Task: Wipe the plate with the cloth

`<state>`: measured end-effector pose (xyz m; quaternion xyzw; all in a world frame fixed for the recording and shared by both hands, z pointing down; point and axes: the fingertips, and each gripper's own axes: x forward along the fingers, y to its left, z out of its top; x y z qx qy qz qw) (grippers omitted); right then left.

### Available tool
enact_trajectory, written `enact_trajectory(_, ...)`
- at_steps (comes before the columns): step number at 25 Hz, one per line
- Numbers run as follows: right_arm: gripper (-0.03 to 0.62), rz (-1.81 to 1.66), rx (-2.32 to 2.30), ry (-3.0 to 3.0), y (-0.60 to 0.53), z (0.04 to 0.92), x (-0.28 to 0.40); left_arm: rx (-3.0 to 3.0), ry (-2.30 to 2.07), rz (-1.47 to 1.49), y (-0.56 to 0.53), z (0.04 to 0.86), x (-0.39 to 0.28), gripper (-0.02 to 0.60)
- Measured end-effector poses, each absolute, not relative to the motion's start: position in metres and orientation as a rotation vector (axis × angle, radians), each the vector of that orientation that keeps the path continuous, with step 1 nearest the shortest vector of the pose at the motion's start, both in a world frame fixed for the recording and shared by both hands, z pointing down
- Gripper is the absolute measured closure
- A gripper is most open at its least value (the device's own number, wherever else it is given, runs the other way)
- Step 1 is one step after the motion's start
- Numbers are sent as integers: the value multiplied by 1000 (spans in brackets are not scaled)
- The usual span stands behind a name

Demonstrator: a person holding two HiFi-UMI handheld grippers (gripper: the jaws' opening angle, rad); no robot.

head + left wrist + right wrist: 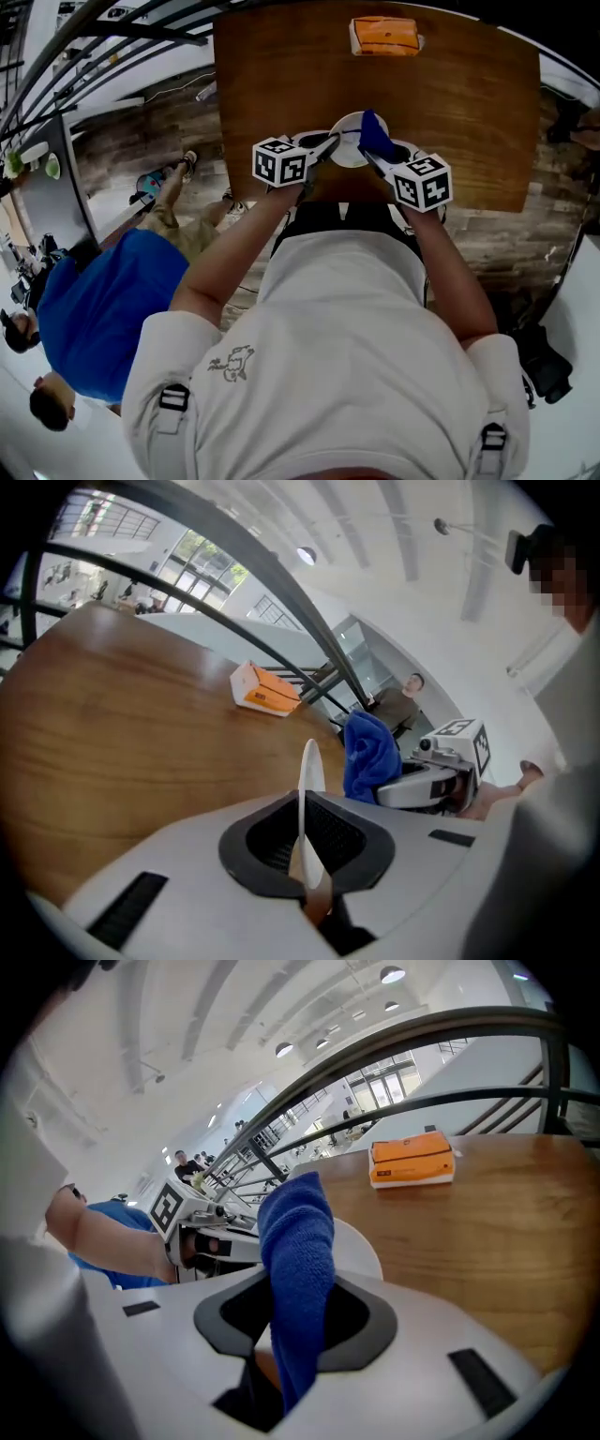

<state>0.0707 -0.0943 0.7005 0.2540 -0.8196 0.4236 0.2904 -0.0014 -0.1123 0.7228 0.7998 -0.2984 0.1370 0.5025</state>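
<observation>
An orange box [384, 37] lies at the far edge of the wooden worktop [469, 112]. A person in blue [98, 309] is on the floor left of the worktop.

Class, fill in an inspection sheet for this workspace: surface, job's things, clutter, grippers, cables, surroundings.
Surface: wooden table.
Job's things: white plate, held on edge above the table; blue cloth beside it.
Clutter: orange box at the far edge.
Grippers: left gripper shut on the plate's rim; right gripper shut on the cloth.
Cables: nothing seen.
Surroundings: person in blue at left; railing; plank floor.
</observation>
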Motion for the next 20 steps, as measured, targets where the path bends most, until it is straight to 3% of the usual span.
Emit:
enact_trajectory(11,471,1267,626,-2094,-69,758,65,1651,-782,227,-114,797,-8,563)
enact_trajectory(20,471,1300,609,-2092,-68,766,65,1635,-799,327,-109,816,-7,560)
